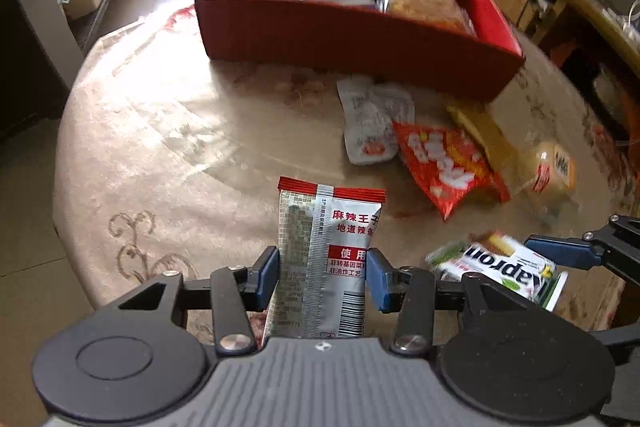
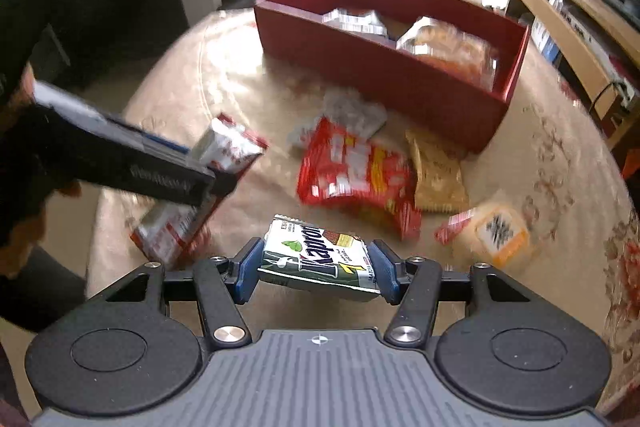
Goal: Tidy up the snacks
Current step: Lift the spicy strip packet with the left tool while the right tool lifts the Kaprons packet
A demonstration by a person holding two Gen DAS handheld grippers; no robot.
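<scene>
A silver spicy-strip packet (image 1: pixel 324 263) is clamped by the left gripper (image 1: pixel 322 277) and a green-white wafer pack (image 2: pixel 316 261) by the right gripper (image 2: pixel 314 269), both above the table; carrying into the red box (image 2: pixel 372 67) is judged next; release is needed there.

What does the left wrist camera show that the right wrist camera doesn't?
Only the left wrist view shows the printed back of the silver red-edged spicy strip packet, clamped upright in the left gripper. Only the right wrist view shows the green-and-white wafer packet between the right gripper fingers. Both show the red cardboard box holding two packets, with loose snacks before it.
</scene>
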